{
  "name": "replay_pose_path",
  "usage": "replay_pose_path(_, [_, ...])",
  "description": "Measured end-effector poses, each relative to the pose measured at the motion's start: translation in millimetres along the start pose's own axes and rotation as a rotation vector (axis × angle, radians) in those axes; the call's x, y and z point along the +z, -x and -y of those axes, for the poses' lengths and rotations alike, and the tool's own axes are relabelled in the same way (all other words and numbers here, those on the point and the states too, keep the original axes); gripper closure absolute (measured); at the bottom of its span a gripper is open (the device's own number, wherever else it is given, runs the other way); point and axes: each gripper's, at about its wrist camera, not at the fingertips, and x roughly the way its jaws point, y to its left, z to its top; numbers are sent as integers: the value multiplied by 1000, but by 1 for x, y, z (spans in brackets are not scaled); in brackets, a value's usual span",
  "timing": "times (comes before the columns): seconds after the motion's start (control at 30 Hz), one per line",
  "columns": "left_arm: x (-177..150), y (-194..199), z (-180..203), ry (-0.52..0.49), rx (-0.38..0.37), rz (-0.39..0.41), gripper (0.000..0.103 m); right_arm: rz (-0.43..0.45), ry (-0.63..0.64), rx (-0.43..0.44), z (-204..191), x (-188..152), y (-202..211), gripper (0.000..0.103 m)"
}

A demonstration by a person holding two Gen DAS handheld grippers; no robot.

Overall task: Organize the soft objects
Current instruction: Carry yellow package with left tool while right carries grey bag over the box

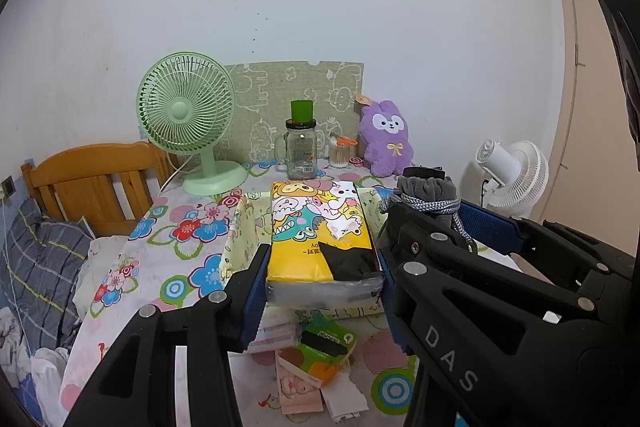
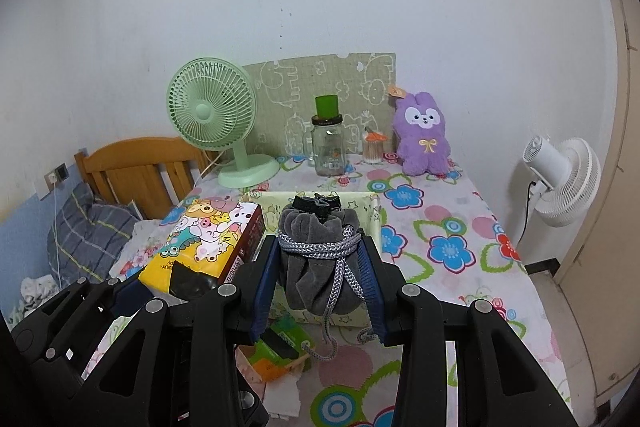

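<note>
A cartoon-printed tissue pack is clamped by the left claw; a grey drawstring pouch is clamped by the right claw, above the tabletop.

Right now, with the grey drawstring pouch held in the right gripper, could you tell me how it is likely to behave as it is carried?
The grey drawstring pouch looks soft: its velvety cloth bunches between the right gripper pads, so it probably deforms rather than slips. Its cord dangles below and may swing or snag. It seems light, though its contents are hidden.
</note>
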Motion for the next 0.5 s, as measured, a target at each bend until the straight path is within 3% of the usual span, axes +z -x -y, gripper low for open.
replay_pose_path(0.5, [14, -19, -7, -2, -3, 2, 50, 5, -14, -12, -1, 15, -26, 60])
